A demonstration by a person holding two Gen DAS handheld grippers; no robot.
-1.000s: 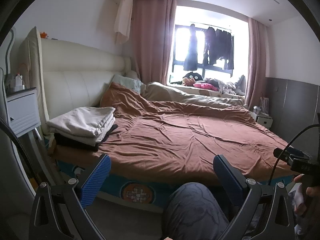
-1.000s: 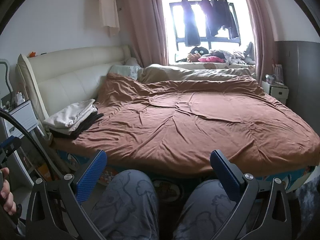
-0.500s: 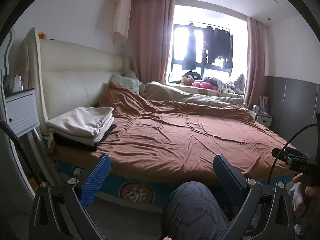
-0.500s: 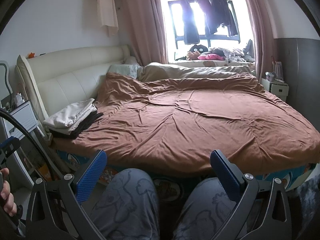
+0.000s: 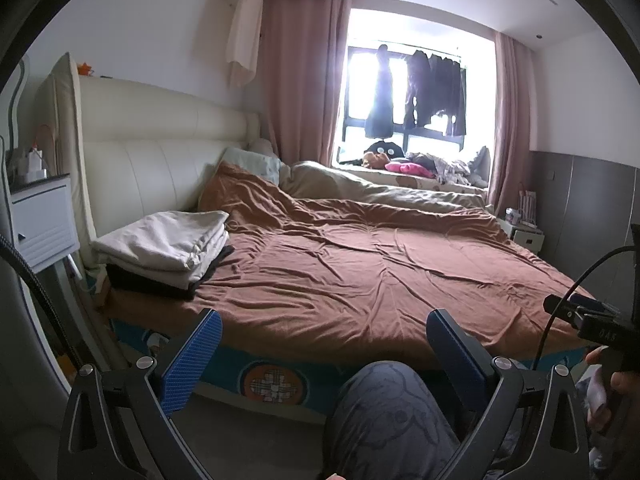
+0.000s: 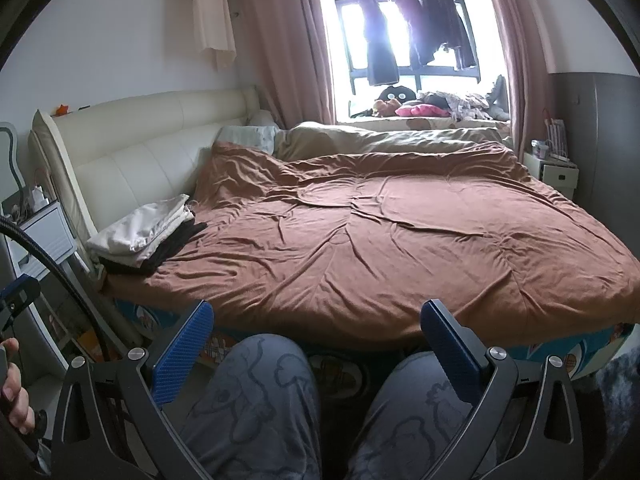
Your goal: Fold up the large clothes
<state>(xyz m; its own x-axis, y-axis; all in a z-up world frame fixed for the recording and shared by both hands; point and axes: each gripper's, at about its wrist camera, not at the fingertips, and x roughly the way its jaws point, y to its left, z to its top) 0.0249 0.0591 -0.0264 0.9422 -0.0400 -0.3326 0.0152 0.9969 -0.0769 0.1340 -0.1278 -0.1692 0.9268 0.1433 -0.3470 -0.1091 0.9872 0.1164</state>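
Note:
A stack of folded clothes [image 5: 160, 248], cream pieces on top of dark ones, lies on the left end of the brown-covered bed [image 5: 380, 272] by the headboard; the right wrist view shows the same stack [image 6: 140, 236]. My left gripper [image 5: 322, 332] is open and empty, held low over a person's knee in front of the bed. My right gripper [image 6: 316, 322] is open and empty too, above both knees [image 6: 260, 400]. Each gripper is well short of the stack.
A white nightstand [image 5: 40, 224] stands left of the bed, another nightstand [image 6: 554, 170] at the far right. A beige duvet [image 6: 380, 138] lies along the window side. Dark clothes [image 6: 416, 20] hang at the window. The other handheld device [image 5: 592, 324] shows at right.
Both views have tilted slightly; the grippers stay open and low in front of the bed. Nothing on the bed has moved.

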